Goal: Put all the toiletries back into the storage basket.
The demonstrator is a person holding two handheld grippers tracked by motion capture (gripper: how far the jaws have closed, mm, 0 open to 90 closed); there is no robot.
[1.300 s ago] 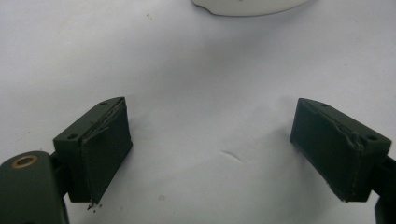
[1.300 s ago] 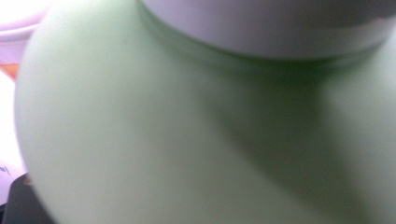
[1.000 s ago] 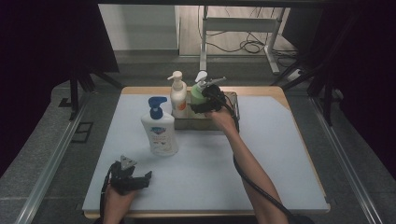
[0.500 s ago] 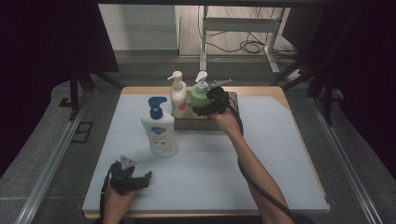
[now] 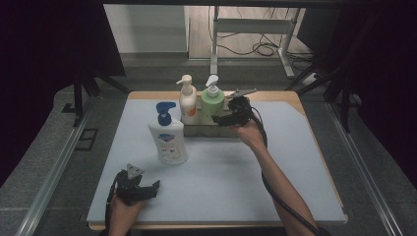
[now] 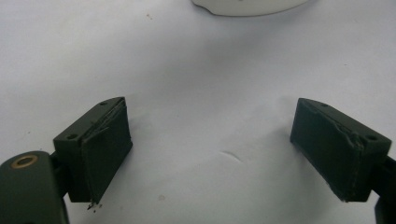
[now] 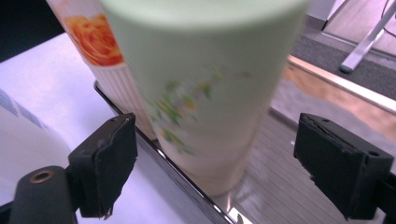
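Right gripper view has the green pump bottle dead ahead at twelve o'clock, upright, its long axis vertical, standing in the metal tray. The right gripper has just been closing a little, yet its jaws stand wide with the bottle beyond them, untouched. In the high view the right gripper sits at the bottle's four o'clock, far nearer than the left gripper, which rests wide open and empty at six o'clock. The cream bottle touches or nearly touches at nine o'clock and may crowd one jaw; the white bottle stands apart.
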